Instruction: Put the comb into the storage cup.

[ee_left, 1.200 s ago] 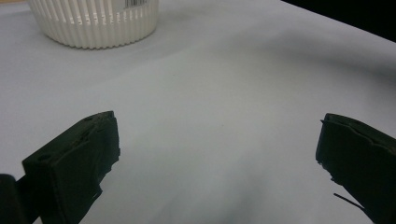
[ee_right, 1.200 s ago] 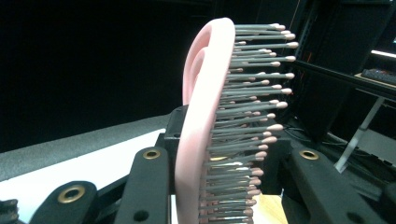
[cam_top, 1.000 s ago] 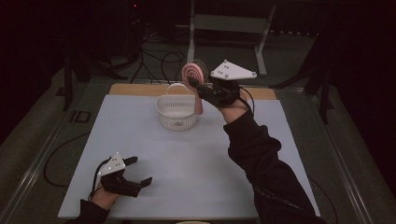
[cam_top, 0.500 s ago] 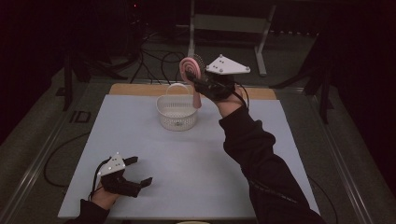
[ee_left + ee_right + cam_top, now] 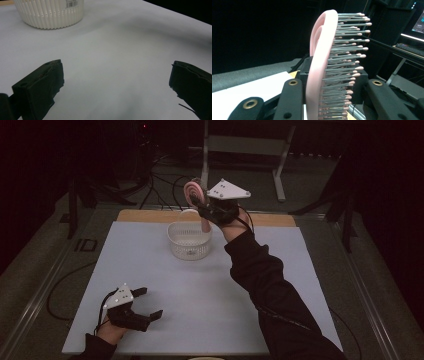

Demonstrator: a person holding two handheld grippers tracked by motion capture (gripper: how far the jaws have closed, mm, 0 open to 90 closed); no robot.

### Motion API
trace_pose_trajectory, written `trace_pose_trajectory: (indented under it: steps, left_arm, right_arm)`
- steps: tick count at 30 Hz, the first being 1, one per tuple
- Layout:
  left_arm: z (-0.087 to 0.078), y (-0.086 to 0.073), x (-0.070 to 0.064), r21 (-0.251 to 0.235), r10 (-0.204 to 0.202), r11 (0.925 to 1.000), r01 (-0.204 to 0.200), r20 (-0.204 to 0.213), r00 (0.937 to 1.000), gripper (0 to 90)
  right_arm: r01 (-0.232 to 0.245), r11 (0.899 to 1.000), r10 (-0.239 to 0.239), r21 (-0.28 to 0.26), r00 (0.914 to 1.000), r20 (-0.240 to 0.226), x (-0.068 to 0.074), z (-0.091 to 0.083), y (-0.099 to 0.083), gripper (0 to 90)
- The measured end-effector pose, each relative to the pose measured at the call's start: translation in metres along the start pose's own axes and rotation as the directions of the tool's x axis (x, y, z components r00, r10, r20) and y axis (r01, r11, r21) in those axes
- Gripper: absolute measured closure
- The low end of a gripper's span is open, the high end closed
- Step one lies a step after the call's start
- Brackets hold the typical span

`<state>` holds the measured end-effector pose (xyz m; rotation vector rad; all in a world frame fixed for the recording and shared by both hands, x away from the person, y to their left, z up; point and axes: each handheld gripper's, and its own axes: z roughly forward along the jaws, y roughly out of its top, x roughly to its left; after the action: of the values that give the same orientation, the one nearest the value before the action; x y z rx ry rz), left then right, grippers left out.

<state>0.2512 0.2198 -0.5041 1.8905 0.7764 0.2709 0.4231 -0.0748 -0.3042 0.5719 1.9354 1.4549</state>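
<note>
Brush (image 5: pixel 194 195) sits clamped in my right gripper (image 5: pixel 204 209), raised above the basket (image 5: pixel 189 241), its pink head up and its handle hanging down just behind the basket's far rim. In the right gripper view the bristles (image 5: pixel 347 62) point to that gripper's right. My left gripper (image 5: pixel 142 303) rests on the tabletop (image 5: pixel 210 290), jaws wide apart, well short of the basket.
</note>
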Motion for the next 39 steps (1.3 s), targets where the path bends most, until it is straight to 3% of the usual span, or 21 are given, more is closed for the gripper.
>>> trace_pose_trajectory:
  steps: [13,39]
  left_arm:
    - [-0.001,0.000,0.000,-0.001,0.006,1.0000,-0.006,0.003,1.0000,0.4]
    - [-0.002,0.000,0.000,-0.001,0.009,1.0000,-0.009,0.010,0.9999,0.4]
  right_arm:
    - [0.061,0.998,-0.061,0.031,0.9980,0.012,0.014,0.026,-0.015,64.1]
    - [0.080,0.994,-0.081,0.075,0.9967,0.011,0.019,0.055,-0.046,64.0]
